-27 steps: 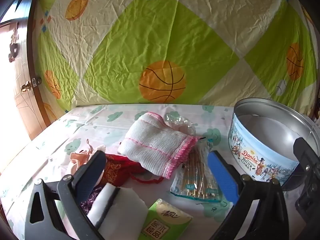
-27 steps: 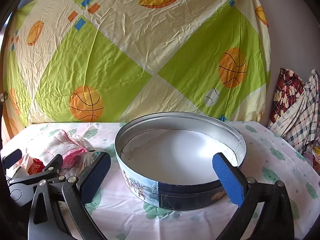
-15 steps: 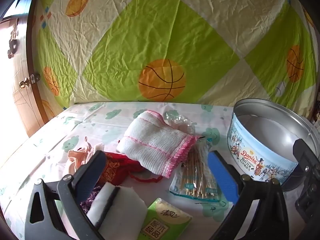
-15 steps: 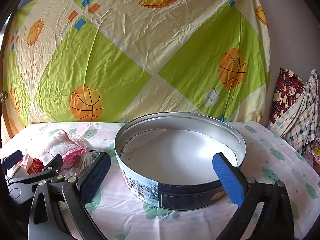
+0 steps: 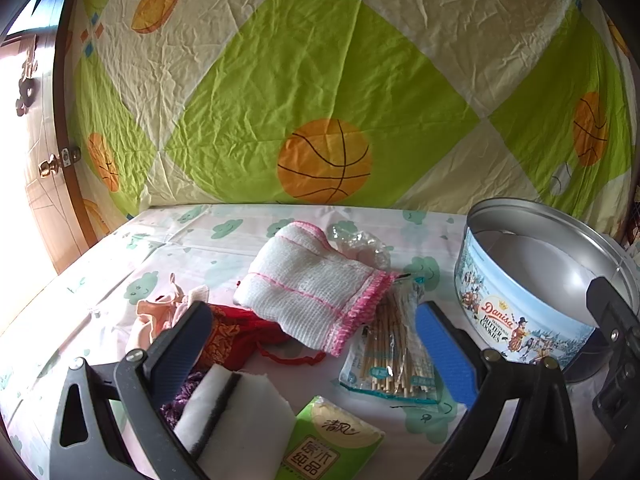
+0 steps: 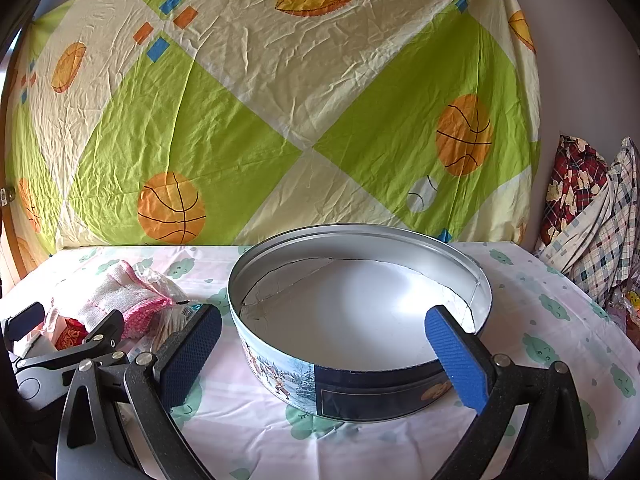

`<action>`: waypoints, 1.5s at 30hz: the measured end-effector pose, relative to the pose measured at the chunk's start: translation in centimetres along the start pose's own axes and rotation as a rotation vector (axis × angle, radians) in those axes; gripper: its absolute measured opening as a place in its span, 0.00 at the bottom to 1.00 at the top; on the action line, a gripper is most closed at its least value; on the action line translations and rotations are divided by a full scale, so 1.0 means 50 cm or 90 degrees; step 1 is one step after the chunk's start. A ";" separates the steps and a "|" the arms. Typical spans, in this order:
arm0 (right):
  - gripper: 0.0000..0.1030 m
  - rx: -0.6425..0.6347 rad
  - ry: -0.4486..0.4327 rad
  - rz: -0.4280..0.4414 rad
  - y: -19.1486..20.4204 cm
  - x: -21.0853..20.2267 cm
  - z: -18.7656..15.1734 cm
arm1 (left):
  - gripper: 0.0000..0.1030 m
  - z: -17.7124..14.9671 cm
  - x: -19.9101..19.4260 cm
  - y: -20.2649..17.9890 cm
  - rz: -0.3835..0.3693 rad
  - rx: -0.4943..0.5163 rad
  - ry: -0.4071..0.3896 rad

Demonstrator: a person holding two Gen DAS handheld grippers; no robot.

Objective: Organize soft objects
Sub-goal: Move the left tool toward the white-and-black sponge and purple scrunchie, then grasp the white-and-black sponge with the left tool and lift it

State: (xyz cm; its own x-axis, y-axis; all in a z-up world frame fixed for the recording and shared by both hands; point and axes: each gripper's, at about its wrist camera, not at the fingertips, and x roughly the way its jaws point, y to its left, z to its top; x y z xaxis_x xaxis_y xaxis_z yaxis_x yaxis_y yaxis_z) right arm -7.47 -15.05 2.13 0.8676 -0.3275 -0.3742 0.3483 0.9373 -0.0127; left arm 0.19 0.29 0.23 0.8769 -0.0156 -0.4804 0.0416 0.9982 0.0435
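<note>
— On the counter [image 5: 120, 264], what lies around your grippers?

— Under my left gripper [image 5: 312, 344] there is a crowd: a white knitted cloth [image 5: 312, 284] with a pink edge in the middle, a clear plastic wrap [image 5: 360, 244] just behind it, a red pouch [image 5: 228, 336] with a drawstring to its near left, and a peach-coloured cloth [image 5: 156, 312] left of that. A packet of wooden sticks [image 5: 392, 352] lies to the right of the knitted cloth, touching its pink edge. Nearest me sit a white sponge [image 5: 236, 424] with a dark stripe, a green tissue pack [image 5: 332, 440] and something purple I cannot make out.

— And the tin?

— The round cookie tin [image 6: 360, 384] stands open to the right of the pile, empty, between the fingers of my right gripper [image 6: 324, 352], which touches nothing.

— How does the knitted cloth lie?

— Folded and flat, its long axis running from far left to near right, pink edge towards the tin.

— Your jaws?

— Both grippers are spread wide, holding nothing.
</note>
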 end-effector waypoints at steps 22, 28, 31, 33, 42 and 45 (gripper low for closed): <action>1.00 -0.009 -0.003 0.041 0.010 -0.008 0.000 | 1.00 -0.033 -0.042 0.040 -0.004 -0.025 0.015; 1.00 -0.023 0.003 0.057 0.021 -0.009 -0.004 | 1.00 -0.060 -0.072 0.105 0.024 -0.035 0.030; 0.99 -0.028 0.008 0.065 0.027 -0.008 -0.006 | 1.00 -0.069 -0.084 0.141 0.052 -0.035 0.035; 0.99 -0.032 0.011 0.068 0.030 -0.008 -0.008 | 1.00 -0.072 -0.089 0.163 0.056 -0.045 0.041; 0.99 -0.054 0.013 0.107 0.050 -0.014 -0.018 | 1.00 -0.089 -0.103 0.194 0.037 -0.048 0.055; 0.99 -0.070 0.017 0.116 0.064 -0.015 -0.023 | 1.00 -0.086 -0.105 0.189 0.011 -0.051 0.054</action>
State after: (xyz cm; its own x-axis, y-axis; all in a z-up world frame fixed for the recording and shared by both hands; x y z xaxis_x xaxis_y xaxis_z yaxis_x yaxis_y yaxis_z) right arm -7.39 -11.67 1.29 0.9022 -0.1496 -0.4046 0.1446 0.9885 -0.0430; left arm -6.06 10.06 -0.61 0.8334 0.0031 -0.5527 -0.0144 0.9998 -0.0161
